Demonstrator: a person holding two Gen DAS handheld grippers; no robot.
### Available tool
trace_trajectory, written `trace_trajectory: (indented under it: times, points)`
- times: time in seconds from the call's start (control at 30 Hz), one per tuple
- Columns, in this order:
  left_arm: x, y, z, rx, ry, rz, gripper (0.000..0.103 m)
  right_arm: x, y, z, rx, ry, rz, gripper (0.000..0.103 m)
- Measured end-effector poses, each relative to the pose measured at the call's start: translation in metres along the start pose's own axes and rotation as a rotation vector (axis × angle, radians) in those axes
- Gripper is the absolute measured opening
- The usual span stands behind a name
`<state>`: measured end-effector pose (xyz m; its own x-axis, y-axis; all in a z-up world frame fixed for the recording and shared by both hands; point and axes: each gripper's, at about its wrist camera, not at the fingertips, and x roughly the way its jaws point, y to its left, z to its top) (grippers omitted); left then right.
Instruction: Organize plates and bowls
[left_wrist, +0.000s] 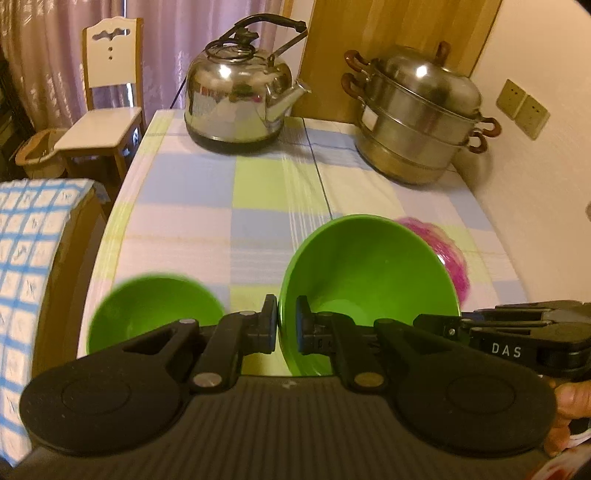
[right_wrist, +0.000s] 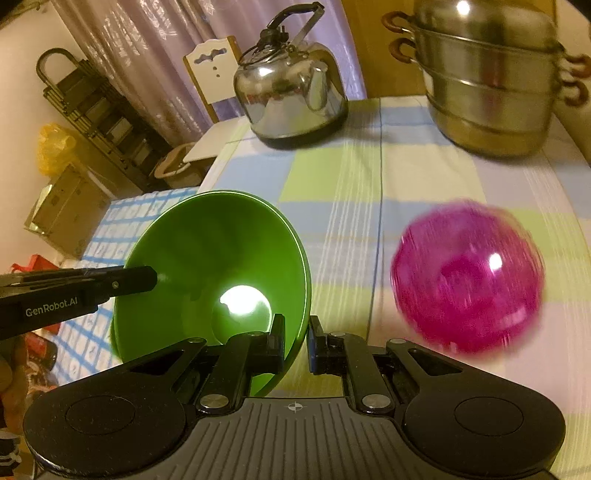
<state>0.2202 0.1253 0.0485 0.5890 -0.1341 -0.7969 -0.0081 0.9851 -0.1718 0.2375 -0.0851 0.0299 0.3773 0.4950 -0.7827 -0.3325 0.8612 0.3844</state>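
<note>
Blurred: pink bowl (right_wrist: 467, 277) at 3 o'clock in the right view, small green bowl (left_wrist: 155, 310) at 8 o'clock in the left. Pink bowl half hidden behind large green bowl (left_wrist: 365, 280). Steamer pot (right_wrist: 491, 74) cut at 1 o'clock.

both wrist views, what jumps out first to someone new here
A large glossy green plastic bowl hangs tilted above the checked tablecloth, pinched at opposite rims by the left tongs and right tongs. A blurred magenta translucent bowl lies to its right. A shiny steel kettle stands at the far edge.
</note>
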Motion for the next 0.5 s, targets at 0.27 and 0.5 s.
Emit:
trace_trajectory:
  times: [0.27,0.5]
  points:
    - [-0.043,-0.006,-0.06,-0.057,-0.02,0.011,0.008,-0.035,0.015,-0.062,-0.031,-0.003,0.014,0.012]
    - [-0.068,0.008,-0.105,-0.12,-0.029,0.067,0.008,-0.032,0.037,-0.095,-0.08,0.021,0.038,0.012]
